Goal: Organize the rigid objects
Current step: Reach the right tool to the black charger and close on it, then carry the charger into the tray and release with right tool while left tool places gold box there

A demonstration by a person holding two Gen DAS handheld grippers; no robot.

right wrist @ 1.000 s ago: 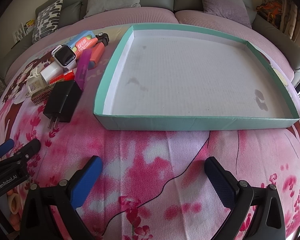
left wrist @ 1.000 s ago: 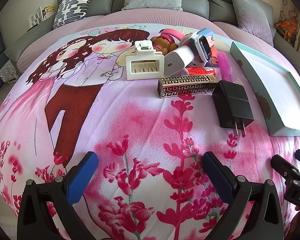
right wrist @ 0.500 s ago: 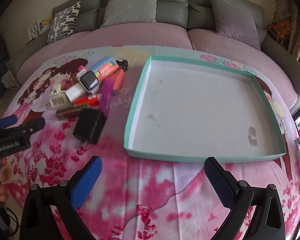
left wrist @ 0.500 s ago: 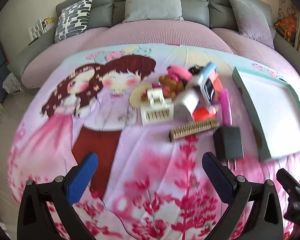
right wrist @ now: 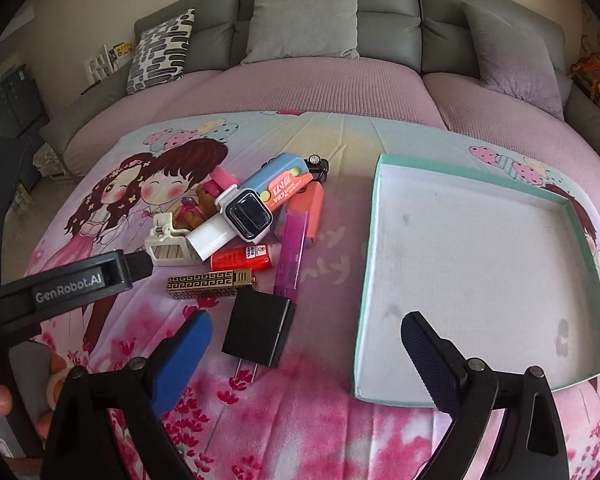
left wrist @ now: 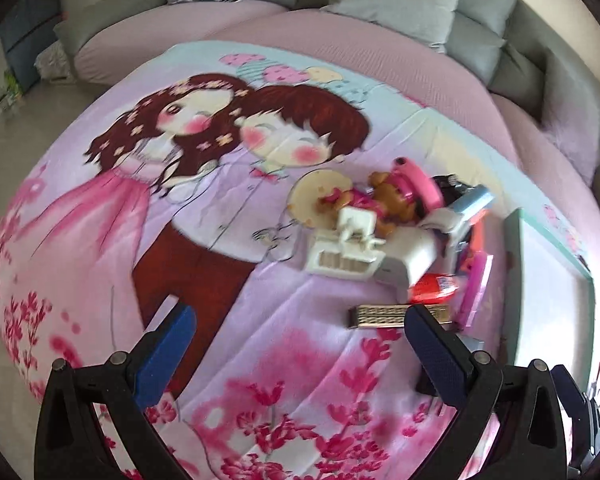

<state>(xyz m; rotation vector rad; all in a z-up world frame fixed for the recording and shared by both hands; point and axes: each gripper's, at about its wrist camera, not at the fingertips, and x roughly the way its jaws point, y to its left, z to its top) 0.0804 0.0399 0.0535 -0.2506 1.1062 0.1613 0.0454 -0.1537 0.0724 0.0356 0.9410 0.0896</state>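
We've got both tools up over the bed (right wrist: 300, 420), and neither is carrying anything. Our right hand-held gripper (right wrist: 306, 356) hangs closest, jaws wide apart though they have just been narrowing a touch, nothing between them but printed blanket. Our left hand-held gripper (left wrist: 300, 340) hangs the same way, jaws spread over the pink flowers, empty.

Just past the right one's blue pad lies the black charger (right wrist: 259, 333), prongs toward us. Beside it, off to the right, sits the teal tray (right wrist: 366, 280), white inside, nothing in it. Behind the charger we see the gold patterned case (right wrist: 208, 283), then the red tube (right wrist: 244, 257) and the purple stick (right wrist: 293, 254) lying alongside. Next comes the white hair clip (right wrist: 166, 242) on the left, with the white block and the smartwatch (right wrist: 247, 215) stacked in the middle of the heap. Farther back there's the blue and pink case (right wrist: 282, 182), a small brown bear (left wrist: 392, 196), a pink band (left wrist: 420, 180) and a little black toy car (right wrist: 318, 164). Beyond all that, the grey sofa back (right wrist: 328, 20) with its cushions.
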